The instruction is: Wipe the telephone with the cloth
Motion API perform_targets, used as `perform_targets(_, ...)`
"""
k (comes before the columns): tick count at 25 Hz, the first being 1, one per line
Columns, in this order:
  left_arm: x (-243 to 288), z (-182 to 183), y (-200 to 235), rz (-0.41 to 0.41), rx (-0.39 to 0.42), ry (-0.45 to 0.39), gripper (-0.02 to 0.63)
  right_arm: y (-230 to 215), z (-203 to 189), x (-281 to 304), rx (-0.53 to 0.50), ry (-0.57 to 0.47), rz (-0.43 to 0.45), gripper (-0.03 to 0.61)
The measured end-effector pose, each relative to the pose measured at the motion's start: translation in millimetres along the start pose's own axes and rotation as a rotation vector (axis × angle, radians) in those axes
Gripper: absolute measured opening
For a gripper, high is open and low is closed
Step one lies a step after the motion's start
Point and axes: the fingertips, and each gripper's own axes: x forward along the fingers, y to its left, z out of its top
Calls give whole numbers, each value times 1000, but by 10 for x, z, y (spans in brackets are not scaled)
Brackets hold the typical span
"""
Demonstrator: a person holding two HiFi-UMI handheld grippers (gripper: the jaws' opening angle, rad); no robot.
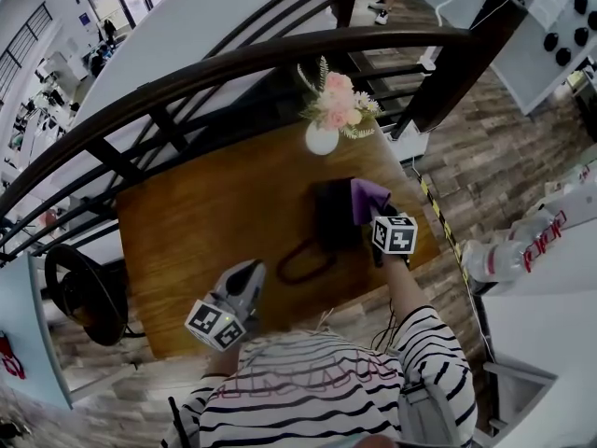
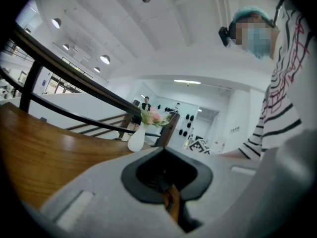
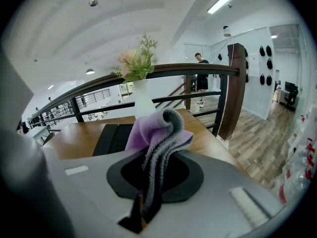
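One vase (image 1: 322, 138) behind telephone (image 1: 333, 215); R gripper (image 1: 376, 218) pinches cloth (image 1: 368, 197), L gripper (image 1: 252, 271) closed empty.

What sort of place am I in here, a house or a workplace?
Probably a mezzanine in a large lab or showroom, not a home: a dark curved handrail guards the brown wooden table, and a white wall panel hung with black items stands nearby.

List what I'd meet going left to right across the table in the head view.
Left claw → looped phone cord → telephone → purple cloth. The vase sits in line with the telephone, so it is left out.
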Motion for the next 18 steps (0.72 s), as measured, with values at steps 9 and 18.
perform_targets(9, 68, 4, -42, -19, -8, 0, -2, 398, 151, -363, 26, -121, 118, 34)
perform_targets(18, 76, -20, -50, -22, -9, 3, -2, 1424, -138, -286, 6, -74, 385, 35)
